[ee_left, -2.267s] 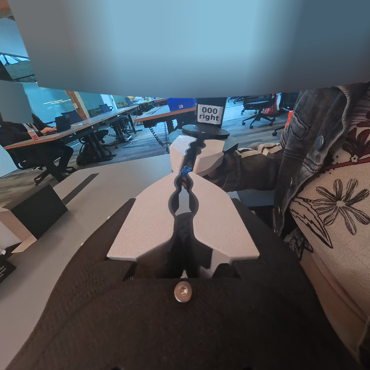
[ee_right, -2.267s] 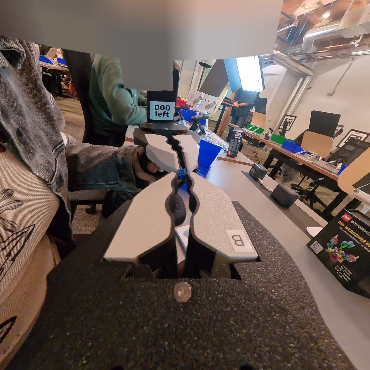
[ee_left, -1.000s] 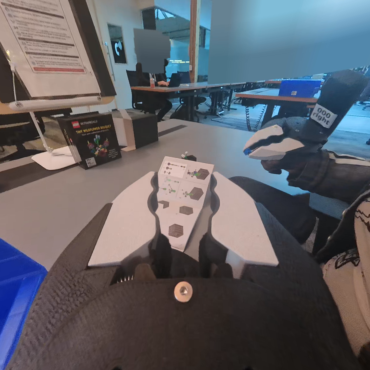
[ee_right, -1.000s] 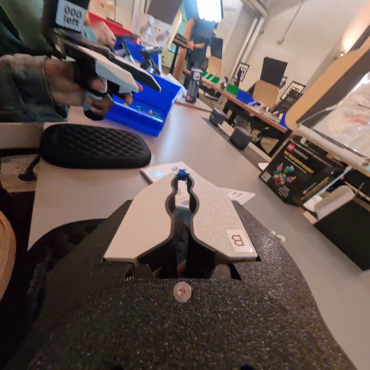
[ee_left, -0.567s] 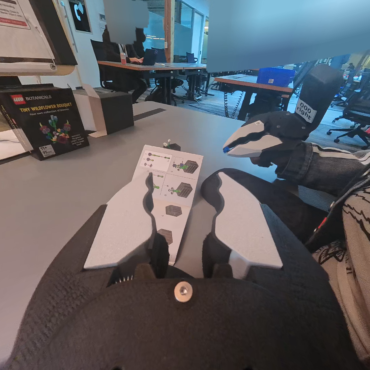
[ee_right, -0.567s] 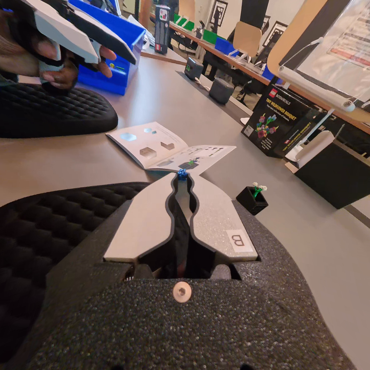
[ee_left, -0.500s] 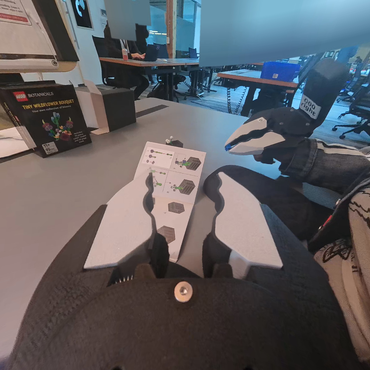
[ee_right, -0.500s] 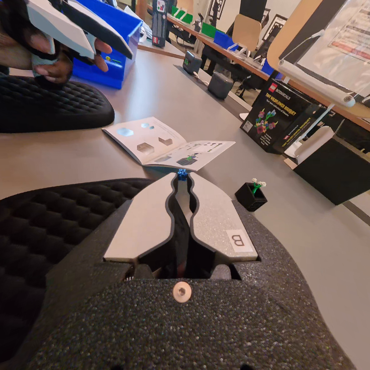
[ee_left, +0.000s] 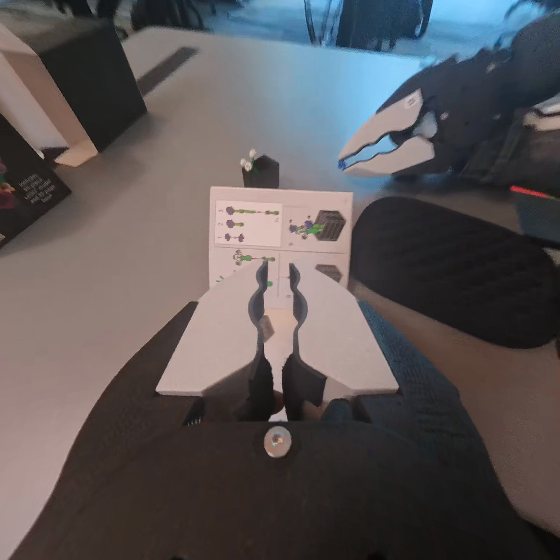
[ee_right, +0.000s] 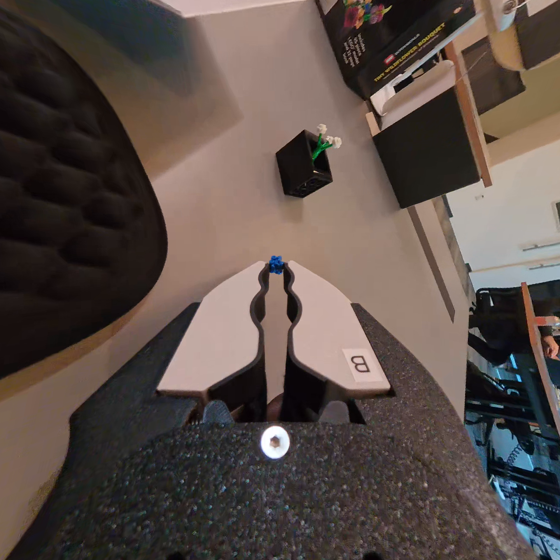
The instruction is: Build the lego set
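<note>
Between the tips of the right gripper (ee_right: 276, 268) sits one small blue flower piece (ee_right: 276, 265), pinched at the very ends of the two grey fingers (ee_right: 225, 328) so that a narrow slot stays open behind it. Straight ahead of those tips, apart from them, one black lego pot (ee_right: 298, 166) stands on the grey table (ee_right: 212, 212), with a green stem and three white blossoms (ee_right: 328, 138) rising from its opening. Beyond the pot and to its right is one black cardboard box (ee_right: 424, 157) with a pale open flap, and farther off one black set box (ee_right: 391, 39) printed with flowers. A black padded armrest (ee_right: 66, 188) fills the space to the left of this gripper.

Seen from the left wrist view, the right gripper (ee_left: 344, 165) is held low over the table's near edge, its fingers pointing left and slightly down toward the pot (ee_left: 261, 171), the blue piece (ee_left: 341, 164) a speck at the tip.

The left gripper (ee_left: 277, 266) holds nothing: its two fingers (ee_left: 218, 333) stand a little apart, a clear gap between the tips. It hovers over one open instruction booklet (ee_left: 315, 197) lying flat on the table (ee_left: 121, 272), pointing across the page toward the pot just beyond the booklet's far edge. The armrest (ee_left: 448, 272) lies to its right, the cardboard box (ee_left: 88, 85) well off to its left.
</note>
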`<state>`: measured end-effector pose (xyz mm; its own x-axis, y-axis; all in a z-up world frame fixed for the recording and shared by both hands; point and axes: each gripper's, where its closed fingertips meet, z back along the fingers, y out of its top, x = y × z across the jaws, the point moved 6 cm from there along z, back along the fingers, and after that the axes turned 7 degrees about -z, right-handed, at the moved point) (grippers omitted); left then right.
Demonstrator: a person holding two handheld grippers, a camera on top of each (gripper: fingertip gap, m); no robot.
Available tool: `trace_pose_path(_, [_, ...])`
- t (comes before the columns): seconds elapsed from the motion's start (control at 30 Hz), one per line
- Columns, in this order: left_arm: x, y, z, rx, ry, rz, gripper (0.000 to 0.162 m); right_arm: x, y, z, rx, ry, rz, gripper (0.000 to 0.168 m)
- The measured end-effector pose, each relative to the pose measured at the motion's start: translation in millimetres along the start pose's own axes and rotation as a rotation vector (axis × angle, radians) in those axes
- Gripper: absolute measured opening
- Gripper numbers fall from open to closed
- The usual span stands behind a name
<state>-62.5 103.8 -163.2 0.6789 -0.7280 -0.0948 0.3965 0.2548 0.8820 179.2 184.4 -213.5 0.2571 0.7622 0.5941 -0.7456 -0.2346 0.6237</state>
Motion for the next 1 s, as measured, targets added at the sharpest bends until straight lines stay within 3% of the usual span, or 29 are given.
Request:
trace_pose_path(0.03, [-5,-2,-7,-0.056,-0.022,-0.01,0.014,0,0,0,0.004,0.011,-0.001,0.009])
trace_pose_path(0.2, [-13,-15,-43,-0.232,-0.099,-0.018,0.009,2,4,-2,0.092,0.039,-0.085,0.009])
trace_pose_path(0.47, [-6,-31,-59,-0.286,-0.131,-0.023,0.006,4,6,-1,0.237,0.033,-0.145,0.009])
trace_pose_path(0.67, [-4,-35,-61,-0.265,-0.177,0.006,0.006,-5,40,0,0.433,0.135,-0.176,0.009])
trace_pose_path(0.83, [-4,-35,-61,-0.256,-0.183,0.012,0.005,-14,38,-16,0.318,0.157,-0.075,0.009])
trace_pose_path(1.0, [-4,-35,-61,-0.253,-0.182,0.012,0.006,-3,25,-19,0.187,0.165,-0.112,0.009])
